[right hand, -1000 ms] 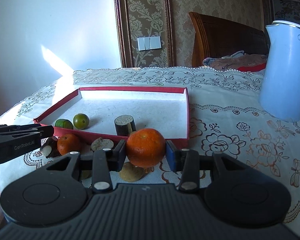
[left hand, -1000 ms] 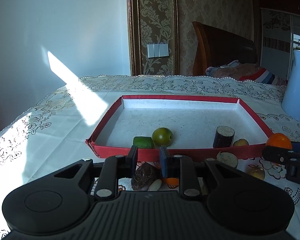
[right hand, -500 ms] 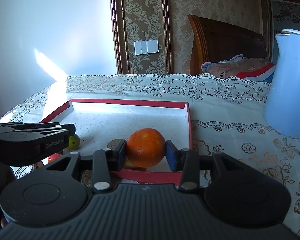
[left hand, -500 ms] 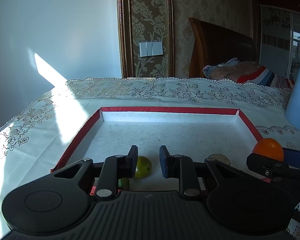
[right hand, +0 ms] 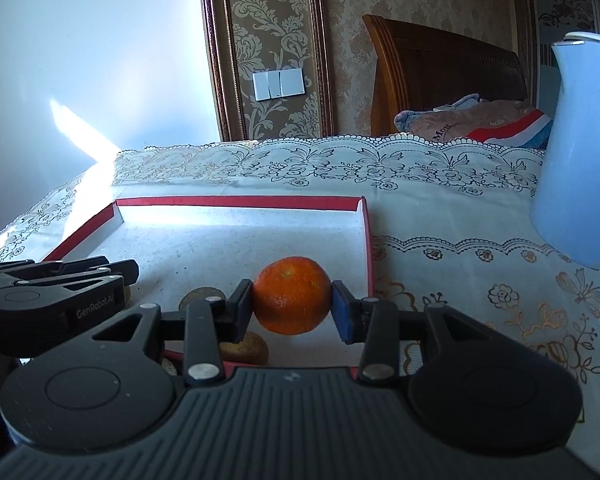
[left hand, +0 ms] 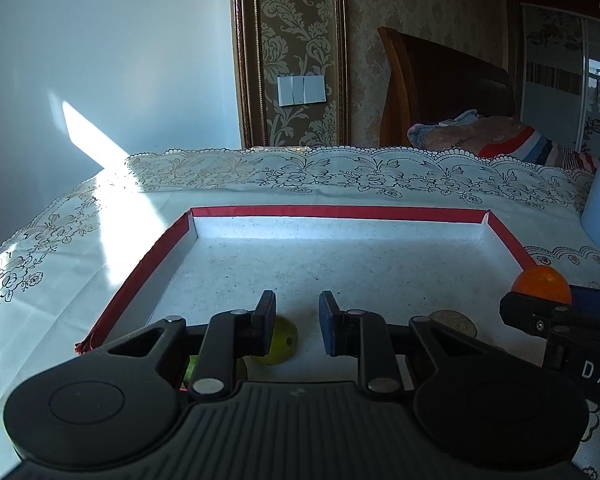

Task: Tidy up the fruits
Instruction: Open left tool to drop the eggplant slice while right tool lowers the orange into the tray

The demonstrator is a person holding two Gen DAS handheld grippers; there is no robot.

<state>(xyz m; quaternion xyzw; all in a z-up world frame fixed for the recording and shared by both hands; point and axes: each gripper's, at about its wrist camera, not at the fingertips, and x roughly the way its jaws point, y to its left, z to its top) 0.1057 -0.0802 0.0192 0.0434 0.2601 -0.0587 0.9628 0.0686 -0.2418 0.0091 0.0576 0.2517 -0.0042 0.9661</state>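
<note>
Orange (right hand: 291, 295) clamped between pads of right gripper (right hand: 293, 307), held above red-rimmed tray (right hand: 236, 201) on desk. Left gripper (left hand: 297, 322) drawn together, nothing held, poised over tray above green fruit (left hand: 281, 340).

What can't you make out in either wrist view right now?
- Left view: green fruit half hidden by the left gripper; a greenish item behind its body, unidentifiable.
- Right view: brown pieces in the tray covered by the right gripper, which holds the orange.
- Kettle cut off at the frame edge.
</note>
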